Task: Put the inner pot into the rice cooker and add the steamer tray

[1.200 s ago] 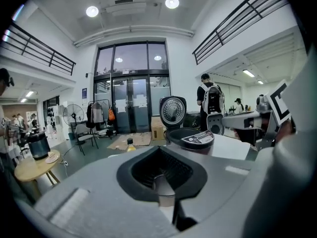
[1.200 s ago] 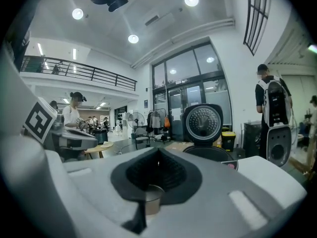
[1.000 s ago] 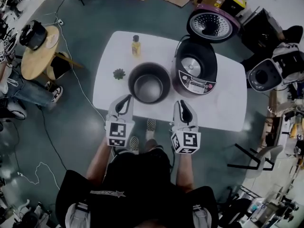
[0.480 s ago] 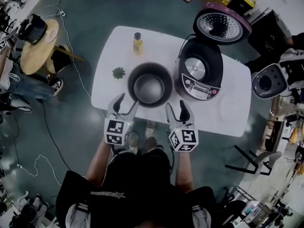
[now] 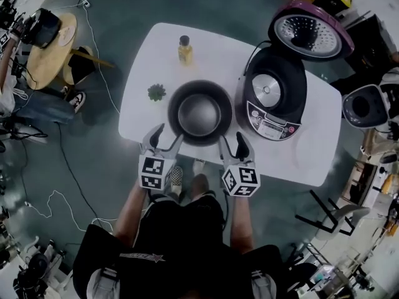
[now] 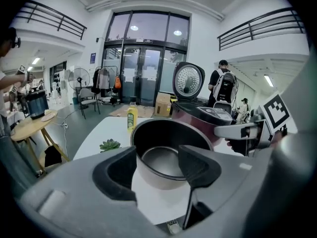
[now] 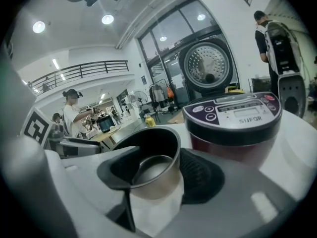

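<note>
left gripper [image 5: 167, 136]: jaws have just been opening and stand wide; the inner pot [image 5: 199, 112] shows in the gap ahead, pads off it
right gripper [image 5: 232, 139]: jaws have just been opening, released, the pot's rim in the gap, nothing clamped
inner pot: upright on the white table [image 5: 149, 61], near its front edge, just beside the rice cooker [image 5: 274, 95], whose lid [image 5: 310, 33] stands open
tipping risk: one side biting the rim first likely tilts or shoves the pot
slip risk: a shallow bite on the smooth wall may let go mid-lift
collision risk: the pot may knock the cooker's rim
steamer tray: cannot tell where it is
</note>
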`<state>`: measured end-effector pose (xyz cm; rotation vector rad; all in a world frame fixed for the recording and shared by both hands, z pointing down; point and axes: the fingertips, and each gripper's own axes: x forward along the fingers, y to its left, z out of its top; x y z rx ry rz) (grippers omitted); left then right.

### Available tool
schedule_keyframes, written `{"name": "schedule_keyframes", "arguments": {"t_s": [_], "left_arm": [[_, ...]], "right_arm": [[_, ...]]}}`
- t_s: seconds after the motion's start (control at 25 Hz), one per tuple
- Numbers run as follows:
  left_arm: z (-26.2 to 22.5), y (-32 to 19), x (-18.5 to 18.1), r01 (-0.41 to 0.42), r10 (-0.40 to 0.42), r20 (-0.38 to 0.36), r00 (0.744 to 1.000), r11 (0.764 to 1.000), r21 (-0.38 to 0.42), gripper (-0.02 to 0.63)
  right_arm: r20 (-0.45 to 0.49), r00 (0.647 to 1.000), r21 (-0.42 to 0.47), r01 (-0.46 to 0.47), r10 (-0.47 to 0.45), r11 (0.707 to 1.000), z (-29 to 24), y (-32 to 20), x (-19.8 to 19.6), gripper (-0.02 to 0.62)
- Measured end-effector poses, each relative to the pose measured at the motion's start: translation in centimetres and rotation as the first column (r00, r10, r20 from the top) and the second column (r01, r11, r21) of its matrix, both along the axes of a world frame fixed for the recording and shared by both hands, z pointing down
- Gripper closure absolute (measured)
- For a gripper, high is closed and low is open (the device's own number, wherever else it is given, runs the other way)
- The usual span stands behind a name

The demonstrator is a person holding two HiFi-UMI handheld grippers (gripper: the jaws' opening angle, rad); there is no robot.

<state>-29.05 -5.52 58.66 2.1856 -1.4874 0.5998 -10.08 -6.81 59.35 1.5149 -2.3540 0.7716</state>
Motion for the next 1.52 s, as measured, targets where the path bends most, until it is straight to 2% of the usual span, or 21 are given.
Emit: {"name": "schedule_keyframes", "arguments": {"t_s": [0.64, 0.96, 1.0, 1.16, 1.52], "left_arm": [[5.2, -1.7, -0.8, 0.092, -0.093, -0.004, 0.996, 0.988, -0.121, 0.344], [5.5, -2.2, -0.5, 0.104, -0.107, -0.019, 0.994, 0.988, -0.117, 0.366], [5.5, -2.2, -0.5, 0.103, -0.106, -0.018, 0.994, 0.988, -0.114, 0.38], [5.5, -2.3, -0.5, 0.106, -0.108, -0.011, 0.994, 0.989, -0.103, 0.383], [5.4, -2.2, -0.9, 0.104, -0.103, 0.01, 0.995, 0.989, -0.103, 0.394]], "right_arm": [[0.017, 0.999, -0.109, 0.05, -0.049, 0.993, 4.9, -2.5, -0.6, 0.35], [0.002, 0.997, -0.116, 0.075, -0.075, 0.99, 5.5, -3.0, -1.1, 0.351], [-0.01, 0.997, -0.115, 0.076, -0.078, 0.99, 5.5, -3.1, -1.1, 0.383], [-0.03, 0.996, -0.117, 0.075, -0.079, 0.99, 5.6, -3.1, -1.3, 0.423], [-0.055, 0.996, -0.125, 0.059, -0.066, 0.99, 5.3, -3.0, -1.5, 0.436]]}}
